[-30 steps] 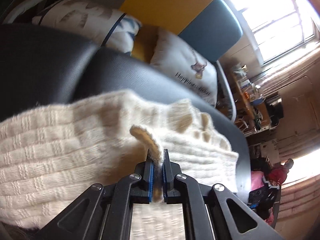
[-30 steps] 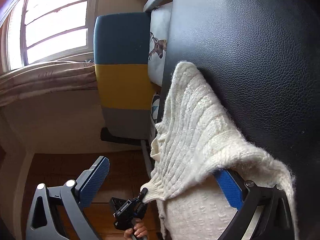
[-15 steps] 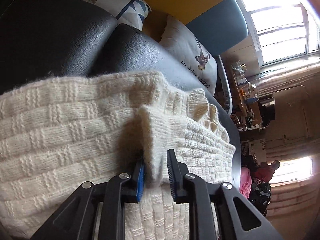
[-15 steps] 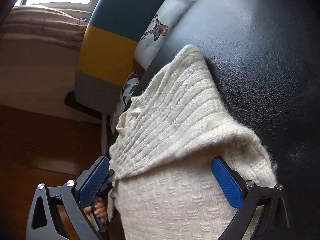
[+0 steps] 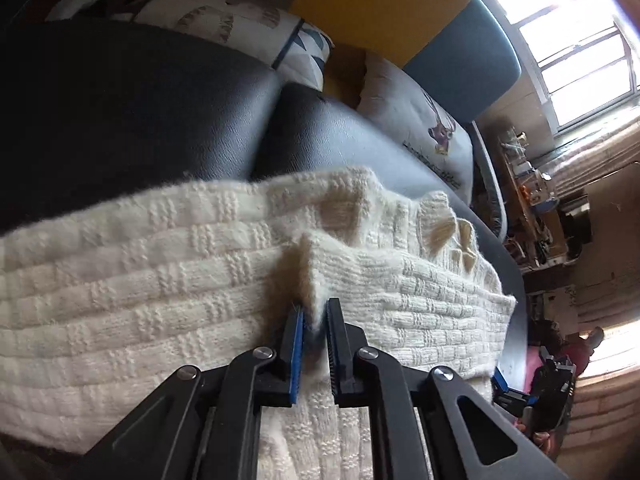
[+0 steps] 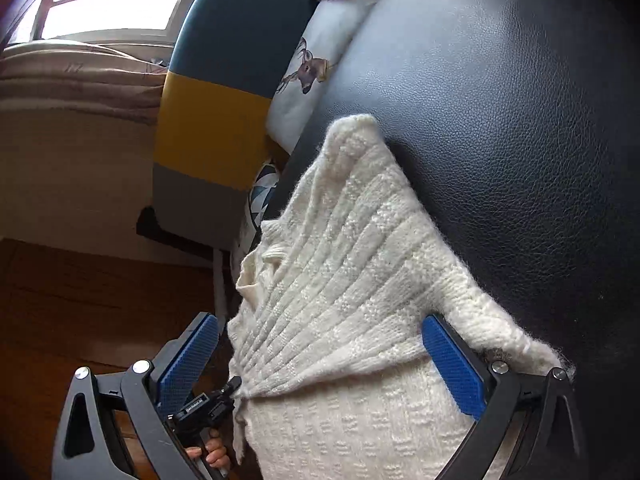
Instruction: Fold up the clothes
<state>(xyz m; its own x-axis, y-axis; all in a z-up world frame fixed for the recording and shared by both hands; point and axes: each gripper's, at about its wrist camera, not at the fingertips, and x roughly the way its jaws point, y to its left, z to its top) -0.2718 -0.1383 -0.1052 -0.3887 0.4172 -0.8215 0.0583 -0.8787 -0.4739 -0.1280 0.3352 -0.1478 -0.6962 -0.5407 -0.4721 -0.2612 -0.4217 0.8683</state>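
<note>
A cream knitted sweater [image 5: 160, 264] lies folded on a black leather cushion [image 5: 140, 112]. My left gripper [image 5: 314, 320] is shut on a raised ridge of the knit, which stands up between its blue pads. In the right wrist view the same sweater [image 6: 340, 280] stretches away along the cushion [image 6: 500, 120]. My right gripper [image 6: 320, 364] is open wide, its blue pads [image 6: 452, 372] on either side of the folded layer, the right one tucked under a fuzzy edge. The left gripper [image 6: 212, 404] shows there at the sweater's left edge, with a hand [image 6: 208, 454] on its handle.
A deer-print pillow [image 6: 316, 80] and a patterned pillow [image 5: 240, 20] lean at the cushion's far end. Behind them stands a blue, yellow and grey chair back [image 6: 216, 120]. Wooden floor [image 6: 80, 300] lies beside the cushion. A cluttered shelf [image 5: 532, 200] is under a bright window.
My left gripper let go of the thin flap it pinched, opened partway, and has now narrowed onto a thicker fold. The right gripper stayed open and moved in over the sweater.
</note>
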